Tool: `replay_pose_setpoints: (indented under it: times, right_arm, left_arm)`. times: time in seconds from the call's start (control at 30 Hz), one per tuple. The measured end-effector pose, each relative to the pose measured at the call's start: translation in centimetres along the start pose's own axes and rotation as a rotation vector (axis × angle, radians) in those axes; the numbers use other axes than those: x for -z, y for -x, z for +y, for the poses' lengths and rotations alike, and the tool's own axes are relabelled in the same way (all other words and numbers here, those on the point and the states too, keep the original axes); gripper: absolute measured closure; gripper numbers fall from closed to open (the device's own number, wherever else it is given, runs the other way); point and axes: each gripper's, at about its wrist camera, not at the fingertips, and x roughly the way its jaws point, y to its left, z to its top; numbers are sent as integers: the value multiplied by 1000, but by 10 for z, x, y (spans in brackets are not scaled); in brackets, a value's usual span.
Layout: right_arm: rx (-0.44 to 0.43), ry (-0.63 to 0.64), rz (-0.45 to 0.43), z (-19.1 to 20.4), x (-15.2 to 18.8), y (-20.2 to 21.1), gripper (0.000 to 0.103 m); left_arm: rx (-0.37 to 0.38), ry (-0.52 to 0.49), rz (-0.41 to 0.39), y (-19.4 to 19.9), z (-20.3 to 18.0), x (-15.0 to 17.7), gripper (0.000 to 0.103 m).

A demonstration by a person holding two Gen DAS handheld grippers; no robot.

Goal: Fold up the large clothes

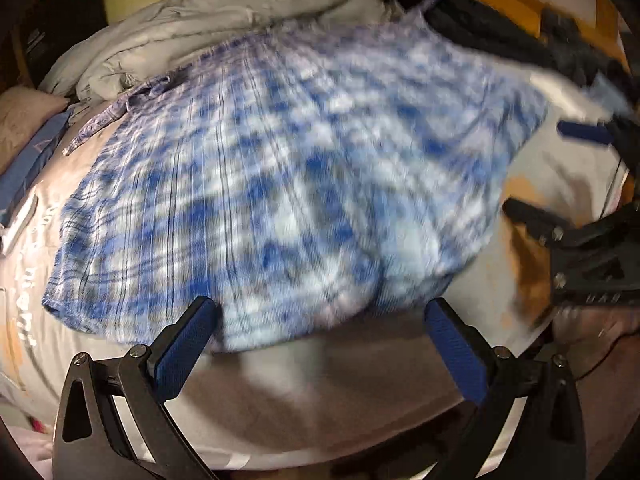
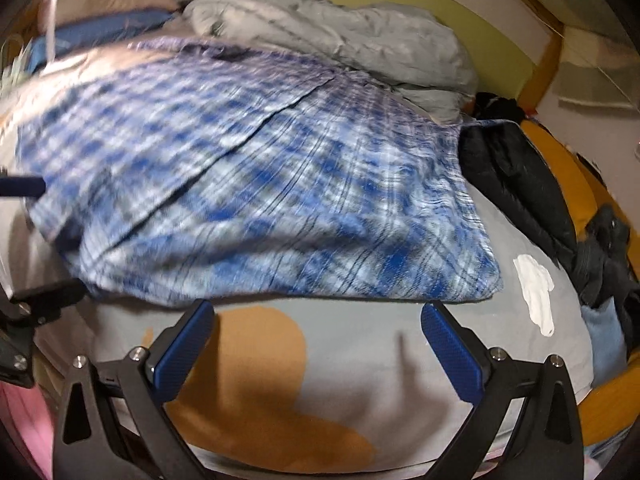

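A large blue-and-white plaid shirt [image 1: 280,168] lies spread on the bed, blurred by motion. My left gripper [image 1: 320,310] stands open at its near edge, which bulges between the two blue pads; nothing is clamped. In the left wrist view my right gripper [image 1: 532,166] shows at the right edge, open, beside the shirt's right side. In the right wrist view the plaid shirt [image 2: 260,184] has a fold line running across it. My right gripper [image 2: 316,308] is open just short of its hem. My left gripper [image 2: 64,238] shows open at the shirt's left end.
A crumpled grey duvet [image 2: 340,36] lies behind the shirt. A dark jacket [image 2: 516,184] is heaped to the right on the wooden bed frame [image 2: 556,144]. The grey sheet [image 2: 380,360] has orange prints and a white patch [image 2: 536,292]. A pillow [image 1: 24,120] lies far left.
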Motion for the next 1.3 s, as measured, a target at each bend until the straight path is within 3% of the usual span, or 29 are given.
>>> replay_pose_setpoints:
  times: [0.1, 0.23, 0.33, 0.47, 0.63, 0.7, 0.77, 0.8, 0.83, 0.87, 0.9, 0.93, 1.1, 1.3]
  right_arm:
    - [7, 41, 25, 5, 3, -6, 0]
    - [23, 63, -12, 7, 1, -13, 0]
    - [125, 76, -65, 5, -6, -19, 0]
    - [210, 37, -44, -13, -11, -27, 0]
    - [248, 13, -18, -41, -17, -35, 2]
    - [225, -4, 9, -56, -19, -40, 14]
    - [139, -51, 45, -71, -23, -45, 41]
    - [81, -85, 71, -80, -26, -49, 48]
    - [26, -117, 91, -88, -28, -53, 68]
    - [-12, -146, 98, -92, -29, -54, 92]
    - [-42, -174, 97, -97, -31, -52, 97]
    - [-74, -212, 78, -104, -34, -48, 97]
    - [-127, -240, 9, -121, -55, -31, 99]
    - [-211, -326, 44, -163, -92, -56, 99]
  left_arm:
    - [-45, -1, 3, -3, 2, 9, 0]
    - [-91, 100, -21, -6, 25, 3, 0]
    - [-133, 156, -57, -8, 47, -2, 0]
    - [-171, 216, -85, -8, 73, -8, 1]
    - [-337, 258, -106, -2, 106, -17, 22]
    - [-347, 296, -98, -1, 124, -23, 30]
    - [-321, 327, -109, 4, 137, -29, 39]
    - [-322, 325, -116, 7, 139, -32, 51]
    - [-329, 311, -119, 8, 140, -35, 68]
    - [-326, 293, -120, 9, 141, -39, 78]
    - [-317, 280, -126, 11, 141, -44, 95]
    - [-312, 275, -136, 14, 142, -48, 99]
    - [-350, 224, -226, 37, 149, -82, 100]
    - [-367, 135, -187, 5, 167, -166, 100]
